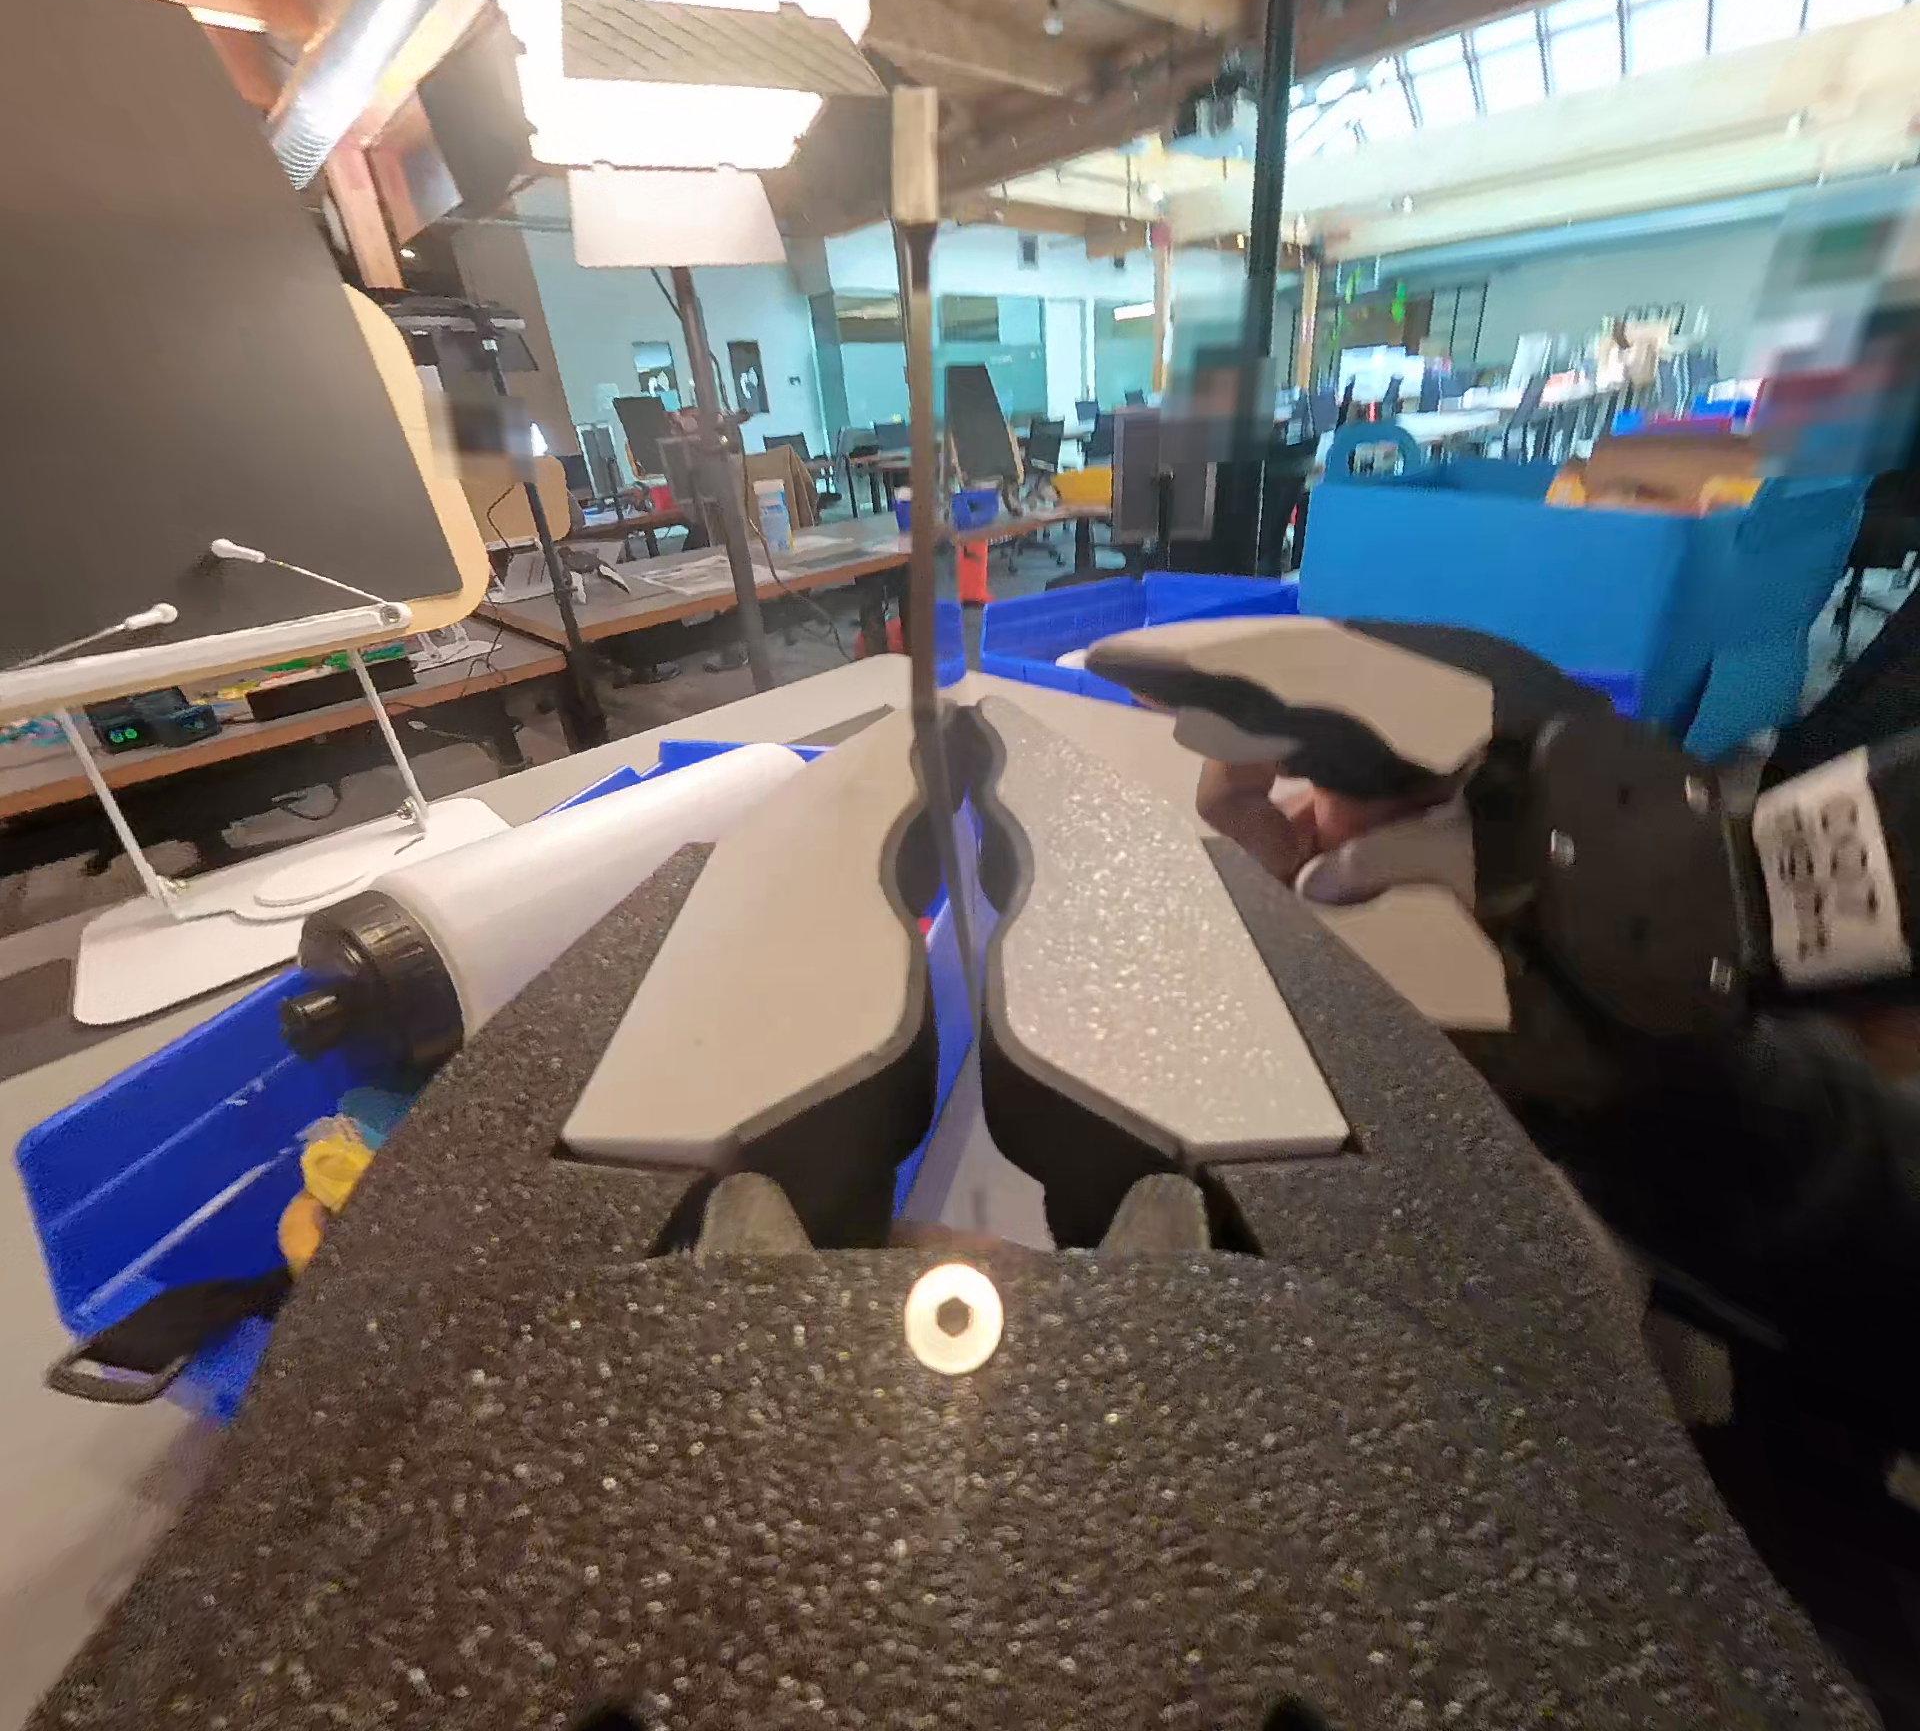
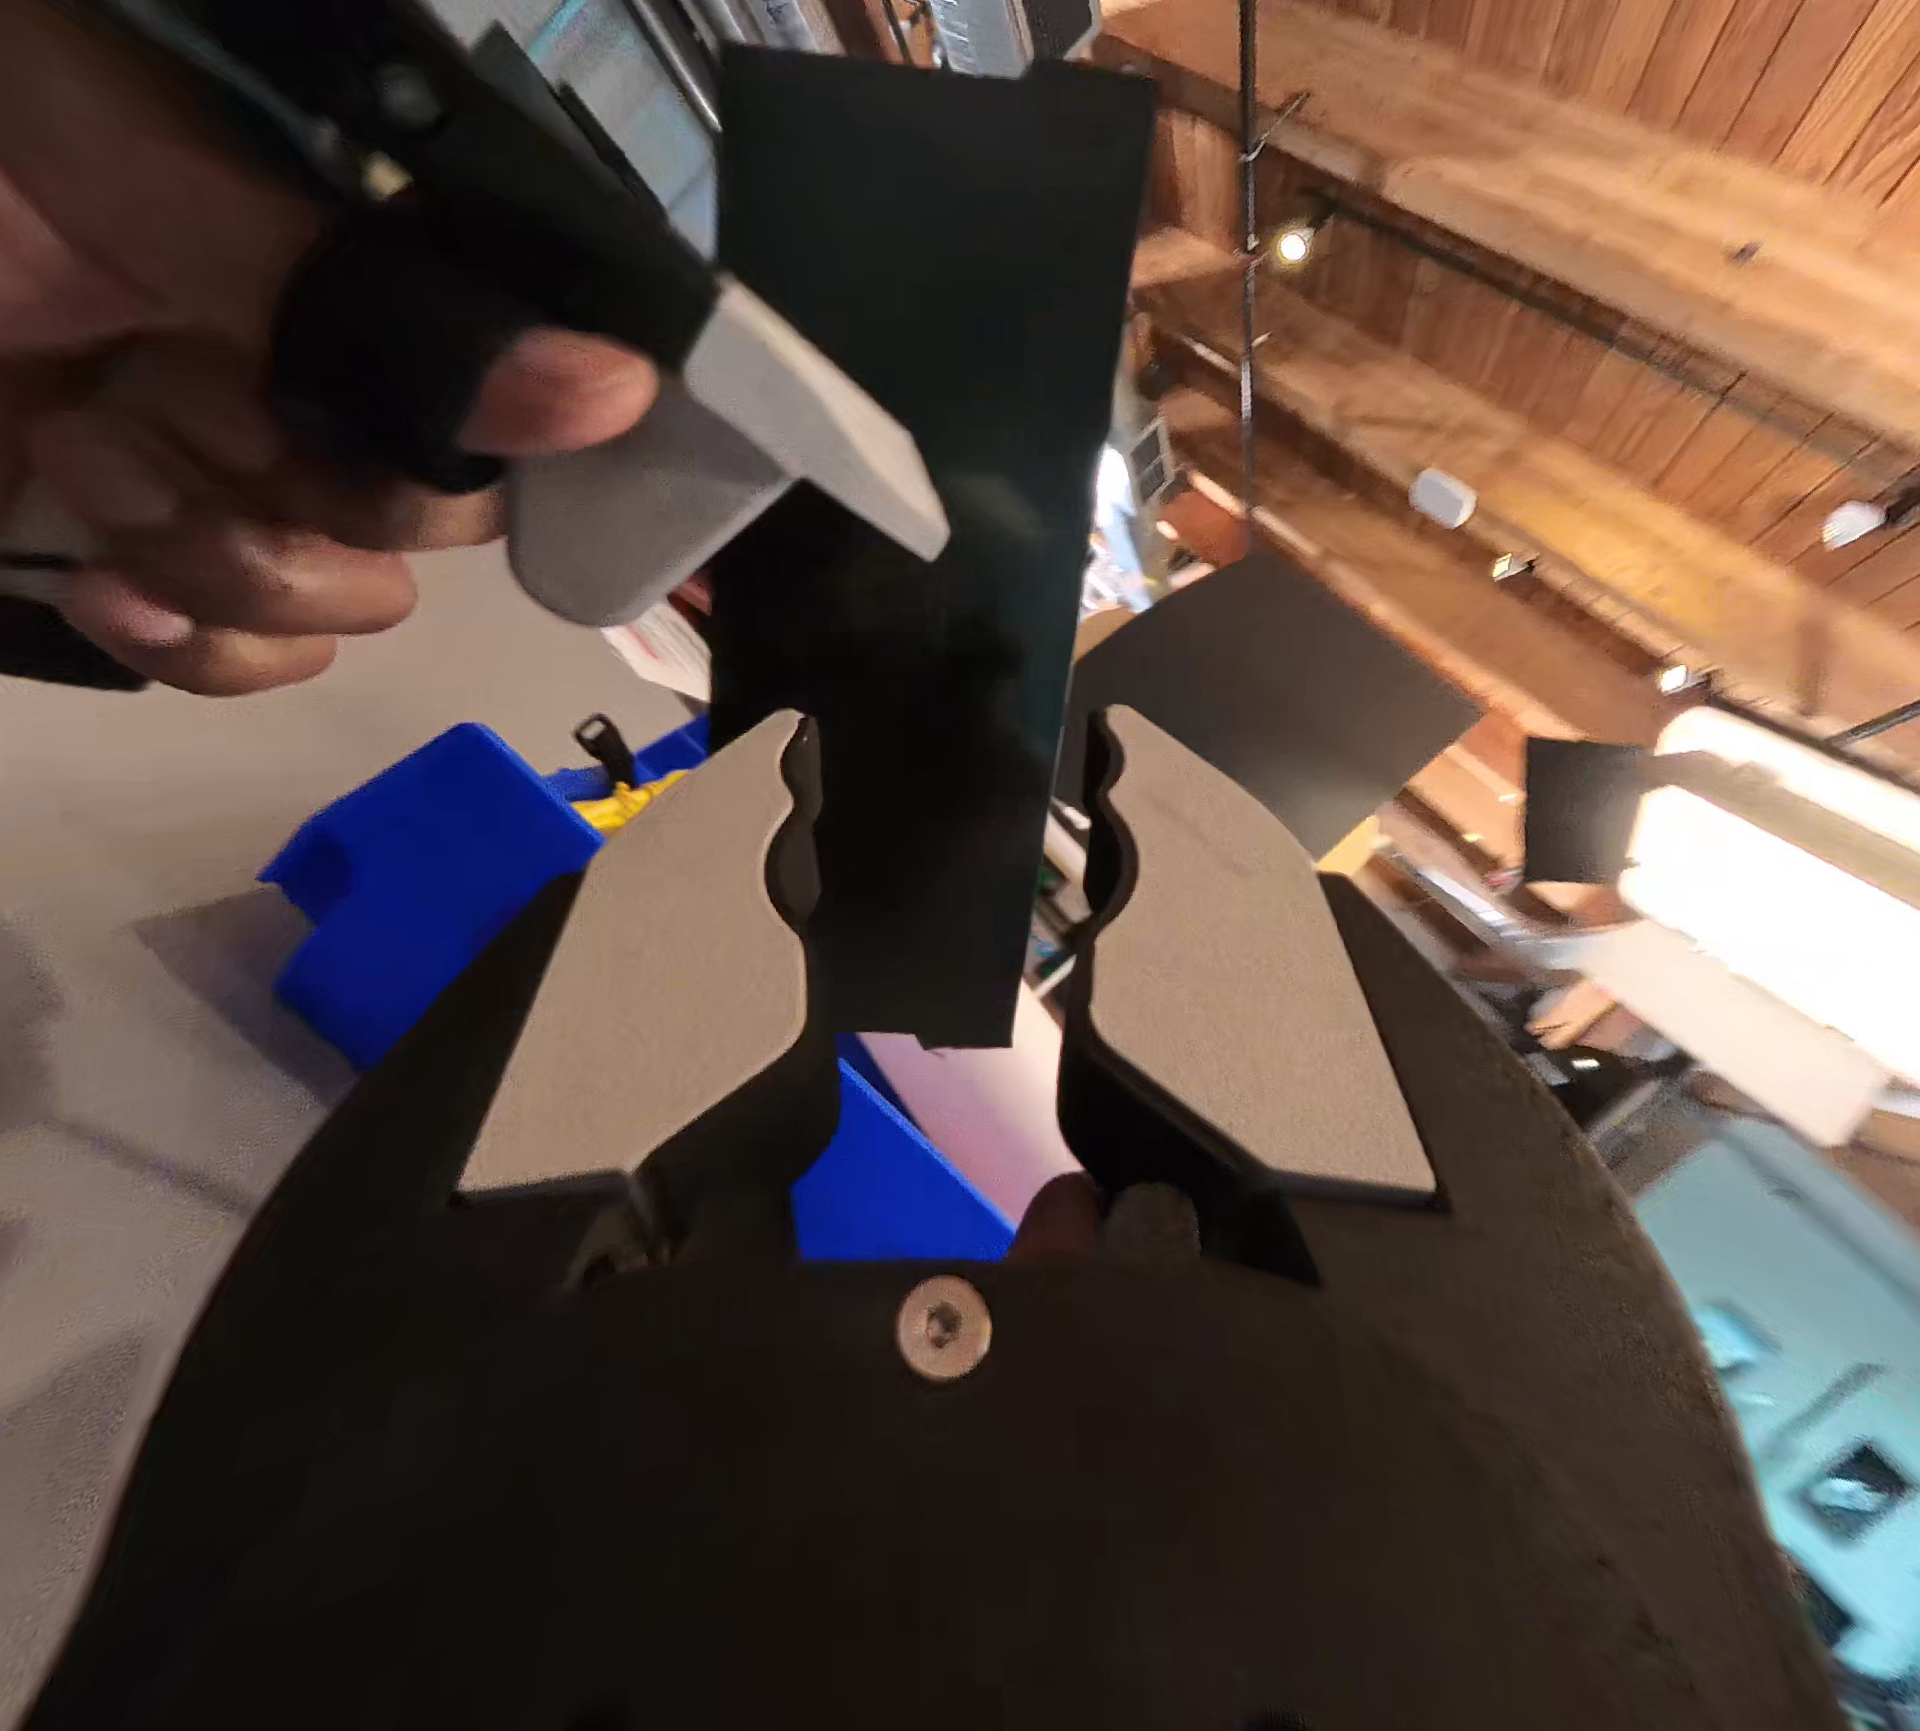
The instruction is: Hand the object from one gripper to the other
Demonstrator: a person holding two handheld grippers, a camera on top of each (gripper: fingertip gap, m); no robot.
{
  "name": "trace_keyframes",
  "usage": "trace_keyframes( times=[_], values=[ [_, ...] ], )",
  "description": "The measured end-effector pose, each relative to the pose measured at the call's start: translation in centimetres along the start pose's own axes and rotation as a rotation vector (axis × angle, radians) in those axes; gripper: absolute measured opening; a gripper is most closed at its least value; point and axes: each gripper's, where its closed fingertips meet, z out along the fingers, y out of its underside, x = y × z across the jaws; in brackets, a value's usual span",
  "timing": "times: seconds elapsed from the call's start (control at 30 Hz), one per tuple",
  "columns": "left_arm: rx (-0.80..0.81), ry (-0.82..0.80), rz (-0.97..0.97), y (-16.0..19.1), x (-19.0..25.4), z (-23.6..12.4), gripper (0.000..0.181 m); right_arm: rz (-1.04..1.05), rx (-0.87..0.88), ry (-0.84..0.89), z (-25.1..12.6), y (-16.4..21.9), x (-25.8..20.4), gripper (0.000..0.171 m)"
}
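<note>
Left wrist view: the left tongs [image 1: 951, 746] are clamped on the thin black card [image 1: 920, 476], held edge-on above the counter [image 1: 62, 1515].

Right wrist view: the right tongs [image 2: 945, 808] are spread wide around the card's [image 2: 925, 331] lower end. Centre the card between them and close fully before the left tongs release.

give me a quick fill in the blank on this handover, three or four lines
1. The left gripper is ____ on the thin flat black card.
2. The right gripper has its jaws ____, one on each side of the card's lower end.
3. The white squeeze bottle with a black cap lies on a bin coloured ____.

Missing words: shut; open; blue
</note>
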Motion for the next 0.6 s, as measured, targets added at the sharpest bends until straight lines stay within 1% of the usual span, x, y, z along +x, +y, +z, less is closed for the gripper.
trace_keyframes(
  times=[0.03, 0.1, 0.23, 0.3, 0.33, 0.4, 0.43, 0.47, 0.5, 0.53, 0.57, 0.6],
  values=[
    [0.027, -0.011, -0.039, -0.3, -0.2, -0.1, 0.001, -0.058, -0.009, 0.021, 0.1, -0.1, -0.4, 0.053],
    [0.077, -0.031, -0.125, -0.8, -0.5, -0.3, 0.002, -0.140, -0.033, 0.057, 0.4, -0.2, -1.1, 0.059],
    [0.143, -0.060, -0.283, -1.1, -0.9, -0.6, 0.003, -0.300, -0.080, 0.135, 0.9, -0.1, -1.9, 0.062],
    [0.159, -0.057, -0.357, -0.8, -0.7, -0.5, 0.003, -0.394, -0.105, 0.177, 1.0, 0.0, -1.9, 0.059],
    [0.158, -0.051, -0.393, -0.6, -0.5, -0.4, 0.003, -0.434, -0.129, 0.204, 1.0, 0.3, -1.7, 0.055],
    [0.153, -0.031, -0.459, -0.2, 0.1, -0.2, 0.003, -0.499, -0.210, 0.245, 1.2, 1.6, -1.0, 0.051],
    [0.148, -0.017, -0.488, 0.0, 0.3, -0.1, 0.003, -0.514, -0.247, 0.247, 1.3, 2.3, -0.8, 0.047],
    [0.136, -0.008, -0.512, 0.3, 0.5, 0.1, 0.006, -0.519, -0.269, 0.263, 1.2, 2.7, -0.4, 0.039],
    [0.124, 0.010, -0.519, 0.5, 0.7, 0.3, 0.011, -0.513, -0.274, 0.295, 1.0, 2.8, 0.2, 0.026],
    [0.103, 0.037, -0.513, 0.6, 1.0, 0.6, 0.020, -0.487, -0.267, 0.337, 0.7, 2.5, 1.0, 0.009],
    [0.086, 0.081, -0.494, 0.5, 1.5, 0.8, 0.026, -0.439, -0.260, 0.347, 0.5, 2.4, 1.6, 0.002],
    [0.075, 0.150, -0.463, 0.2, 2.3, 0.9, 0.034, -0.369, -0.249, 0.330, 0.4, 2.5, 1.8, 0.001]
  ],
)
